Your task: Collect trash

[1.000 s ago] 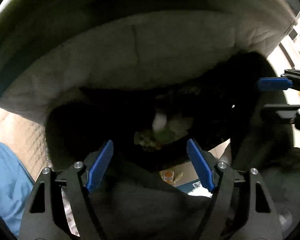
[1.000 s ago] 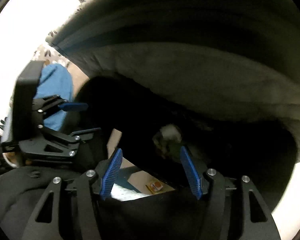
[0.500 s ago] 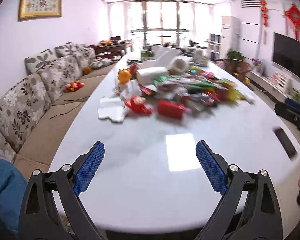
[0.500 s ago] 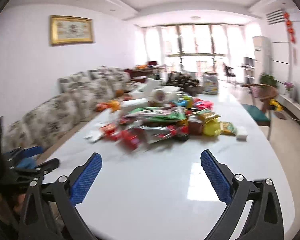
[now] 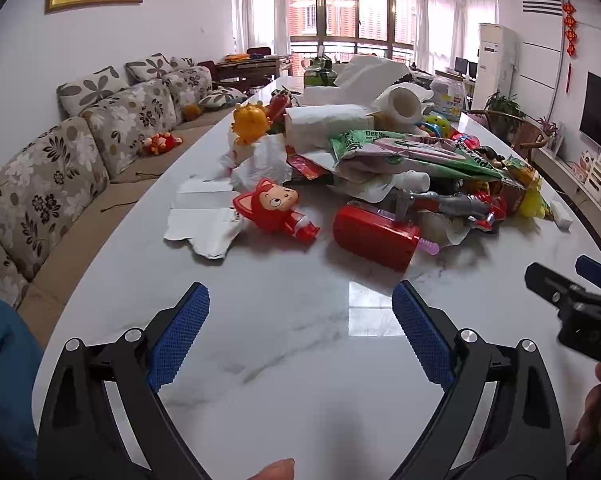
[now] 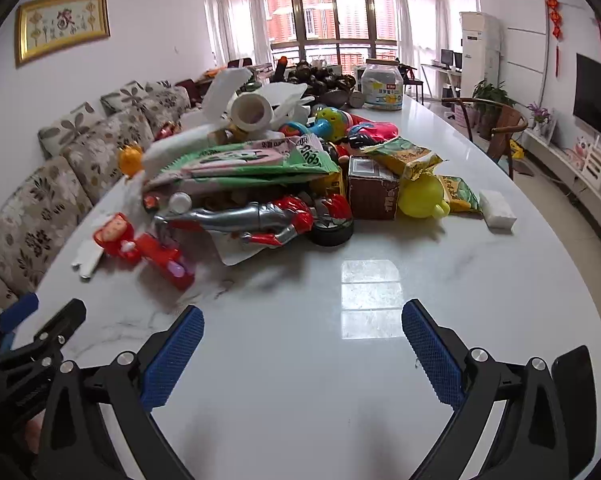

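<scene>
Trash pile: a heap of wrappers, paper and toys (image 5: 380, 152) lay across the middle of the bench, well beyond both claws.
Bench: the white marbled top (image 5: 300, 344) stretched away toward the windows; its near part was bare and glossy under the claws.
Sofa: a flower-patterned sofa (image 5: 60, 176) ran along the left side of the bench.
Green bag: a large green and pink packet (image 6: 244, 160) lay on top of the heap, with a white paper roll (image 6: 254, 114) behind it.
Torn paper: a flat white sheet (image 5: 204, 216) lay at the near left edge of the heap, touching the red fox toy (image 5: 276, 210).
Red box: a red container (image 5: 374, 236) lay on its side at the near edge of the heap, just beside a silver and red figure (image 6: 256, 216).
Yellow toy: a round yellow piece (image 6: 422, 198) sat at the right of the heap beside a brown carton (image 6: 372, 188), with a white sponge block (image 6: 498, 208) a little apart from it.
Left claw: the left claw (image 5: 300, 336) hung above the near bench, tilted downward toward the heap, its blue pads (image 5: 178, 338) spread wide with nothing between them.
Right claw: the right claw (image 6: 302, 354) hung level with it to the right, tilted downward the same way, its blue pads (image 6: 430, 354) spread wide and empty.
Hands: a fingertip showed at the bottom edge of the left view, and part of a hand (image 5: 596, 416) behind the right claw's frame.
</scene>
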Tool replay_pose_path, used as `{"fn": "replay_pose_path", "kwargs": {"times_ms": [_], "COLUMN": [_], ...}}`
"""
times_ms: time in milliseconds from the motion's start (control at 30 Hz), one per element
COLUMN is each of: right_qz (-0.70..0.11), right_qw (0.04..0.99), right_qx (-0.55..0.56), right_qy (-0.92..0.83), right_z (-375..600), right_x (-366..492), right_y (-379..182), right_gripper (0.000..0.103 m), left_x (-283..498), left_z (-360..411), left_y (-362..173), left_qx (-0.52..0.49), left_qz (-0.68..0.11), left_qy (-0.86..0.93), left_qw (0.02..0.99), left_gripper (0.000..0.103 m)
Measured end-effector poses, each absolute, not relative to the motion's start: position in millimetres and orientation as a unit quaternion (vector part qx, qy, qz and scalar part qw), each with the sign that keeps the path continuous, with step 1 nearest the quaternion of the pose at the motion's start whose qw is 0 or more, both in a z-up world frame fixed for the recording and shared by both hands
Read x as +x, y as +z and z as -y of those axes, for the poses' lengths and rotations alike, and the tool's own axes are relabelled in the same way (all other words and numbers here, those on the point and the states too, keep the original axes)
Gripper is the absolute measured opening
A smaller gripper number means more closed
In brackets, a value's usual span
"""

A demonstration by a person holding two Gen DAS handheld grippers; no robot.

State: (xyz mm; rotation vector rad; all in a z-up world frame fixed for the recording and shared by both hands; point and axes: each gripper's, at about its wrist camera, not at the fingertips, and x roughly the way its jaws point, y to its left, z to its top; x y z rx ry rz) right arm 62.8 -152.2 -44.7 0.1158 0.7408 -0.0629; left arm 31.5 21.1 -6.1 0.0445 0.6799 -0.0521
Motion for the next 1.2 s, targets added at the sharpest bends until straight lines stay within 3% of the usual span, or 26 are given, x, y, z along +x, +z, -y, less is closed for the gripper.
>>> {"fn": "replay_pose_path", "kwargs": {"times_ms": [1200], "right_qz": [-0.35], "right_qw": [0.932], "right_qx": [0.032], "right_qy": [-0.089], "right_z": [145], "right_x": [60], "right_y": [-38], "right_gripper": [0.098], "left_x": [46], "left_z": [-20], "left_y": [-12], "left_qx": [0.023], "left_qz": [-0.351], "left_qy": [-0.025], "left_qw": [0.936], "left_gripper": [0.09]}}
